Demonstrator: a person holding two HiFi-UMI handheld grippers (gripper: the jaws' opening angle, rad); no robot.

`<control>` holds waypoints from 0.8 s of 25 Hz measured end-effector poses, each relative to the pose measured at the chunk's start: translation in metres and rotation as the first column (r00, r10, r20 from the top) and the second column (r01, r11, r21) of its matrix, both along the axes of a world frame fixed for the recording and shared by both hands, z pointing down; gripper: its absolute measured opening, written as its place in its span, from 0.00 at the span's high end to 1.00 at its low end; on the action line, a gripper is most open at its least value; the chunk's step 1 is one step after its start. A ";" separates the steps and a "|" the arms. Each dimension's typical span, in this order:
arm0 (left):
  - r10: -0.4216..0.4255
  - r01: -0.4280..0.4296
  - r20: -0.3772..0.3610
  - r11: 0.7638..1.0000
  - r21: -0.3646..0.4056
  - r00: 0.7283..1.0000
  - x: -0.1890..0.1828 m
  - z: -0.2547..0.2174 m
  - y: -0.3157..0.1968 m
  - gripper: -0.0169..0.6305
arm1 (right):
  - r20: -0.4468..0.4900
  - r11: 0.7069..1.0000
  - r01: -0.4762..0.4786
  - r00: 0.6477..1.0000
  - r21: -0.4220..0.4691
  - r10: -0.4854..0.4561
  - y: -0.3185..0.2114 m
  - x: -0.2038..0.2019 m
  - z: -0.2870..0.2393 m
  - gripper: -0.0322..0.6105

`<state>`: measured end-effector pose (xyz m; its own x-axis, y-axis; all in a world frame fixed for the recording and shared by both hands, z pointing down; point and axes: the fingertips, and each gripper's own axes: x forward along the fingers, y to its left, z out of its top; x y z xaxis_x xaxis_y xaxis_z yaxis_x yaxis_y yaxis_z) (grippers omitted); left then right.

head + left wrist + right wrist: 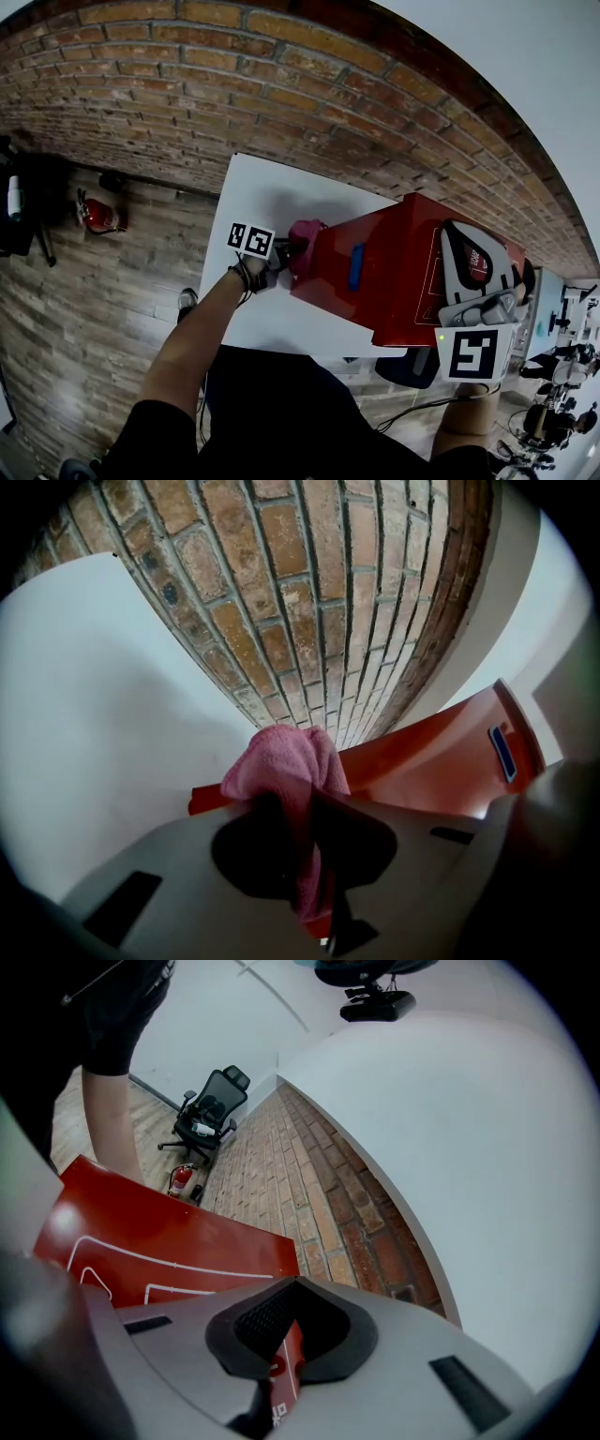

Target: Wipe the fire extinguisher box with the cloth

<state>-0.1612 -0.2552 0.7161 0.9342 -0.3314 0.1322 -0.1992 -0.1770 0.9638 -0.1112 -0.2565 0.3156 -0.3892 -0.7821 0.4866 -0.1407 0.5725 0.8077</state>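
The red fire extinguisher box (394,281) stands on a white table (272,187) against a brick wall. A pink cloth (307,234) is pressed to the box's left end, and my left gripper (286,251) is shut on it. In the left gripper view the cloth (286,761) bulges out between the jaws of that gripper (291,808), with the box's red side (431,761) just behind. My right gripper (459,230) lies on the box's right part. In the right gripper view its jaws (286,1321) stand close together on the edge of the red panel (159,1232).
A small red fire extinguisher (98,216) stands on the wooden floor by the wall at the left. A black office chair (211,1110) stands further along the wall. A dark object (408,366) sits below the table's near edge.
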 end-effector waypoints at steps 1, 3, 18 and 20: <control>-0.001 0.001 0.005 1.000 0.001 1.000 0.000 0.001 0.000 0.86 | 0.002 1.000 -0.001 1.000 -0.001 0.001 0.000 0.000 0.000 0.92; -0.003 0.003 0.014 1.000 0.002 1.000 0.000 0.004 0.000 0.86 | 0.005 1.000 -0.002 1.000 -0.003 0.002 0.000 0.000 0.000 0.92; -0.025 0.030 0.086 0.998 -0.056 0.996 0.000 0.047 -0.001 0.86 | 0.004 1.000 -0.002 1.000 0.001 0.002 0.001 -0.001 0.000 0.92; -0.026 0.032 0.090 0.997 -0.064 0.996 0.000 0.053 0.000 0.86 | 0.012 1.000 -0.001 1.000 0.002 0.001 0.001 -0.001 0.000 0.92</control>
<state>-0.1613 -0.2551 0.7693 0.9079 -0.3458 0.2367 -0.2891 -0.1078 0.9512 -0.1121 -0.2556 0.3157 -0.3939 -0.7836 0.4805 -0.1507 0.5707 0.8072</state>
